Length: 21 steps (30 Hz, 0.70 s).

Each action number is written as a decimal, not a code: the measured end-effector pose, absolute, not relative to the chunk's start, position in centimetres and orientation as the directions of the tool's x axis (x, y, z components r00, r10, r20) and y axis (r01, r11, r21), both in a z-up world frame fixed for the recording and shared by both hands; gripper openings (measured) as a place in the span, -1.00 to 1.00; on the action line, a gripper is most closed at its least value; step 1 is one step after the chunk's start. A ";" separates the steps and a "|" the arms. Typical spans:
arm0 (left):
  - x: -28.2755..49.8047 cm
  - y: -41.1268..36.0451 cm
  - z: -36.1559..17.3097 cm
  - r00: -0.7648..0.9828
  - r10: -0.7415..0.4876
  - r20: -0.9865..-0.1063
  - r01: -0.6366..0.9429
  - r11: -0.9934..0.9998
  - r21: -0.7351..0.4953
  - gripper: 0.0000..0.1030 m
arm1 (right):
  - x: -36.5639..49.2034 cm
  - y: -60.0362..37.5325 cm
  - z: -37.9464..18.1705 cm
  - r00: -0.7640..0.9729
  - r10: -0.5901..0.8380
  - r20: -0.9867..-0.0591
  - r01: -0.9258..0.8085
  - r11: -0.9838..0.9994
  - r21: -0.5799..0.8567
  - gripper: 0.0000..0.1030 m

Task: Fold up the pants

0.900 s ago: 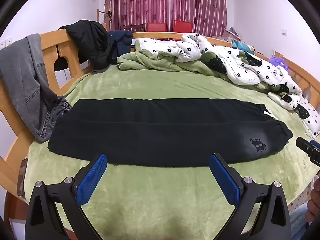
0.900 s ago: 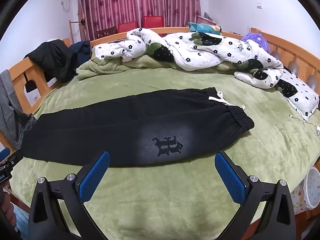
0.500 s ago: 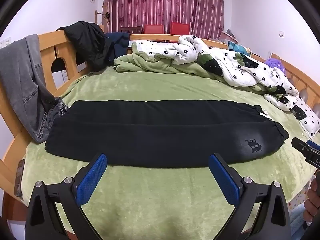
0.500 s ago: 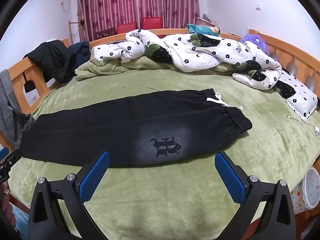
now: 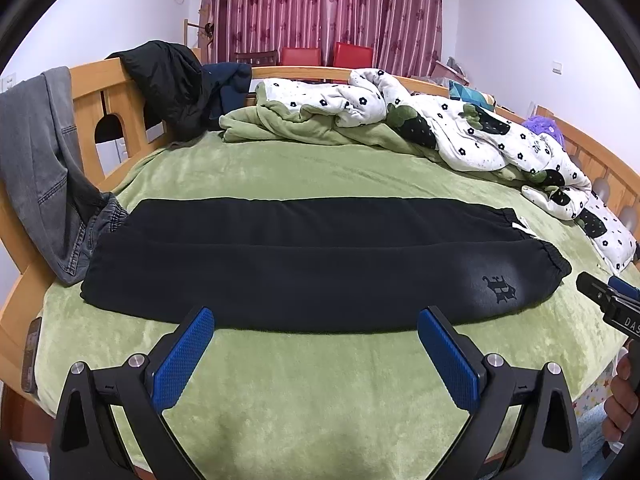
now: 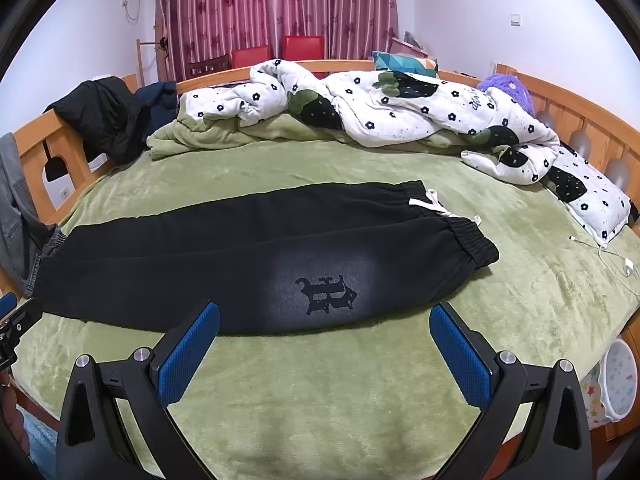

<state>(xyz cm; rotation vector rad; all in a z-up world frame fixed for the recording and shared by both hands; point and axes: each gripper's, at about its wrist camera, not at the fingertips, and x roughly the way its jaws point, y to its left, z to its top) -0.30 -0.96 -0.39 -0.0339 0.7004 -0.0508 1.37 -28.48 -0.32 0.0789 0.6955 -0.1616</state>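
Observation:
Black pants [image 5: 312, 256] lie flat on the green bed, folded lengthwise with one leg on the other, waistband at the right and cuffs at the left. They also show in the right wrist view [image 6: 256, 256], with a dark emblem [image 6: 326, 290] and a white drawstring [image 6: 430, 200] near the waistband. My left gripper [image 5: 314, 318] is open and empty, just short of the pants' near edge. My right gripper [image 6: 324, 314] is open and empty, near the emblem end. The right gripper's tip also shows in the left wrist view [image 5: 608, 300].
A flowered quilt [image 5: 440, 128] and green blanket [image 5: 288, 128] are heaped at the far side. Grey jeans [image 5: 40, 168] and a black jacket [image 5: 172, 84] hang on the wooden bed rail [image 5: 104, 108]. A white cable [image 6: 608, 254] lies at the right. A phone [image 5: 31, 354] rests at the left edge.
Both grippers have drifted slightly; the views shifted a little and the pants sit marginally lower and nearer in the left wrist view. The pants have not moved. Both stay open.

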 end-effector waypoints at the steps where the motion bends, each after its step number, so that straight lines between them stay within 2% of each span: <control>1: -0.3 -0.9 -0.4 0.763 -0.059 -0.643 0.036 0.998 -0.050 0.99 | 1.3 -28.5 -0.3 0.757 -0.125 -0.641 0.175 0.984 0.015 1.00; 21: -0.4 -0.8 -0.6 0.762 -0.064 -0.645 0.033 0.998 -0.060 0.99 | 1.2 -28.5 -0.3 0.758 -0.120 -0.641 0.173 0.985 0.020 0.99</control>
